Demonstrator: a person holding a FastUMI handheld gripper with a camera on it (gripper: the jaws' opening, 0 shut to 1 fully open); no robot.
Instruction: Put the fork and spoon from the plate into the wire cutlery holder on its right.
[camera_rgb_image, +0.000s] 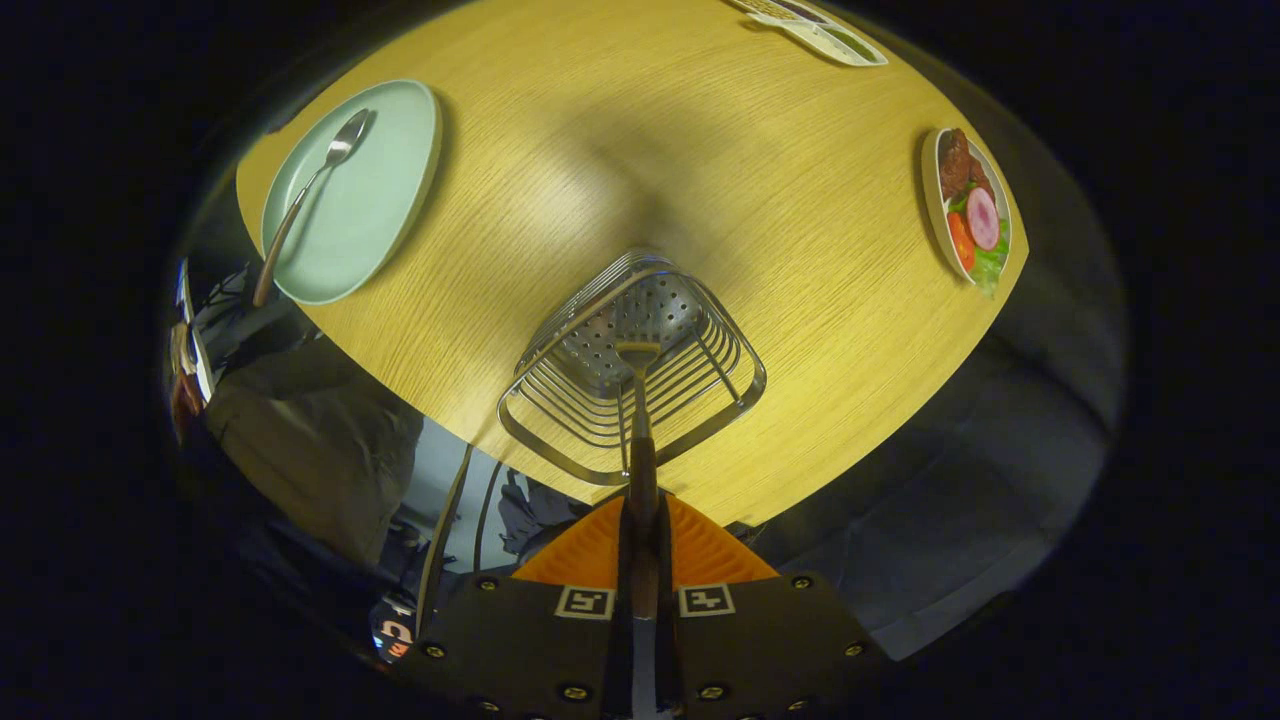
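My gripper (641, 520) points down over the wire cutlery holder (630, 370), with its orange fingers (590, 555) shut on the dark handle of the fork (640, 420). The fork hangs straight down between them, and its metal head reaches into the holder's mouth, above the perforated bottom. Far off to the holder's left lies the pale green plate (355, 195) on the wooden table (760, 220). The spoon (305, 195) rests across that plate, bowl on the plate and dark handle sticking out past its rim towards the table edge.
A small dish of salad and meat (972, 210) sits near the table's right edge. A printed card (820, 30) lies at the far edge. The holder stands close to the table's near edge; below that edge a person's clothing (310, 440) and the floor show.
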